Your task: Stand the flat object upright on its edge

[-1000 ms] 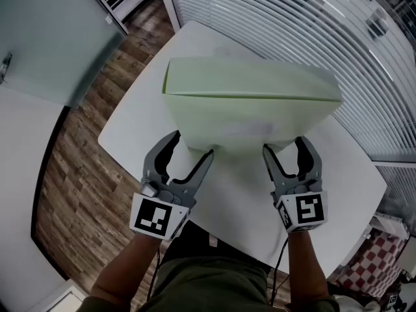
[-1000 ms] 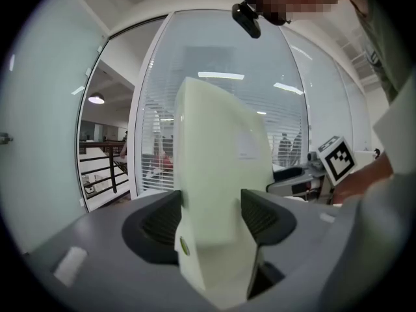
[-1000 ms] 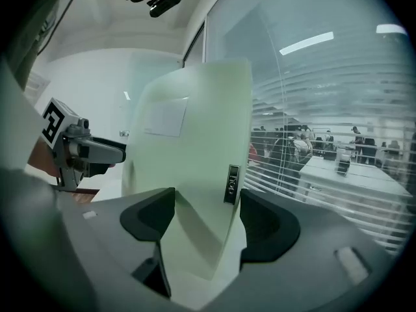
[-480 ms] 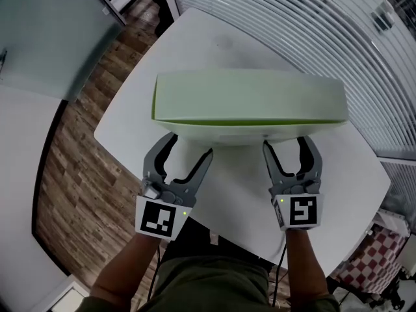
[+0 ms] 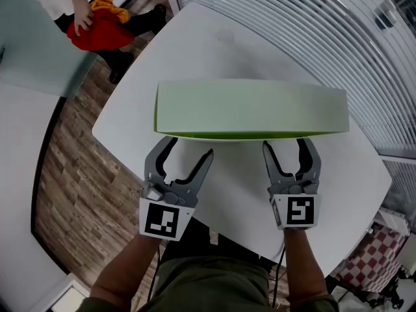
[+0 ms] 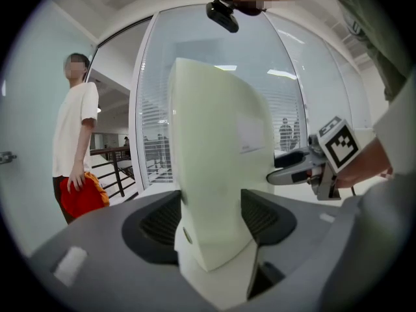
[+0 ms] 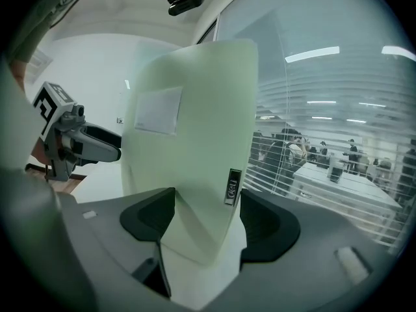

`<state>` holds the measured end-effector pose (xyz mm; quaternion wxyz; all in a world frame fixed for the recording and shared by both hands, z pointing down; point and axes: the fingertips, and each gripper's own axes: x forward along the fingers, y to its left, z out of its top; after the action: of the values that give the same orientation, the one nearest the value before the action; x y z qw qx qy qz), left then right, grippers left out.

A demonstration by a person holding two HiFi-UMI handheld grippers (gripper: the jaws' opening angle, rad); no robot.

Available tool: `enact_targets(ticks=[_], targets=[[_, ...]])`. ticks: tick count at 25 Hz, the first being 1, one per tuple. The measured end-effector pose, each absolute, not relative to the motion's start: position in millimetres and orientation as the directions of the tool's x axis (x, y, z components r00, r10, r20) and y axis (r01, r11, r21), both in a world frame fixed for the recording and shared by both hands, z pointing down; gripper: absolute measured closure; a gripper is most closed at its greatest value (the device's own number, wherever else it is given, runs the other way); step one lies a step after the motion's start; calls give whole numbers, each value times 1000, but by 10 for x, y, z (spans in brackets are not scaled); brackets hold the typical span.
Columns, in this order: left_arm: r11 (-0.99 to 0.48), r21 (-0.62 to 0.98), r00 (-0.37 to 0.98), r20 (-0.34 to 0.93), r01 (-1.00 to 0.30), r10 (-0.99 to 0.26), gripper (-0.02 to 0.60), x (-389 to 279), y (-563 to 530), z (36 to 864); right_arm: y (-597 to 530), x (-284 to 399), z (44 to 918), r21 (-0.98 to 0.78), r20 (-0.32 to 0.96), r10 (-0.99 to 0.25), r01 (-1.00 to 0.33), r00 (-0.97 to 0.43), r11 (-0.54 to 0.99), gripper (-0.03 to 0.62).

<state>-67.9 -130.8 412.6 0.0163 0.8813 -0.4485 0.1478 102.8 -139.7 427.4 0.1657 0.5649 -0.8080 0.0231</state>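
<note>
A pale green flat slab [image 5: 250,107] stands on its long edge across the white table [image 5: 214,44], its broad face toward the head camera. My left gripper [image 5: 184,156] is open just in front of its near left part, fingertips at its lower edge. My right gripper [image 5: 286,148] is open the same way near its right part. In the left gripper view the slab [image 6: 214,168] rises between the wide jaws of my left gripper [image 6: 211,220], with the right gripper [image 6: 305,171] beyond. In the right gripper view the slab [image 7: 188,155] fills the gap of my right gripper [image 7: 207,223]; a small label [image 7: 232,187] is on its edge.
A person [image 5: 78,5] holding red cloth [image 5: 97,34] stands on the wooden floor [image 5: 78,174] at the upper left, beside the table's far corner. Window blinds [image 5: 292,18] run along the back right. The table's near edge [image 5: 260,255] is close to my wrists.
The slab has gone from leaning toward me to standing more upright on its edge. Both grippers stayed open at its near side. A person with red cloth came into view at upper left.
</note>
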Motion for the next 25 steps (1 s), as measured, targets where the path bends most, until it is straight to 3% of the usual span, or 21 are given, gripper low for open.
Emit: enact_targets(ticks=[25], targets=[[-587,-67,554,259,-807,-791,296,-675,-1228,4136,-1282,1011,4296,147,296,-898,-913,-326,380,270]])
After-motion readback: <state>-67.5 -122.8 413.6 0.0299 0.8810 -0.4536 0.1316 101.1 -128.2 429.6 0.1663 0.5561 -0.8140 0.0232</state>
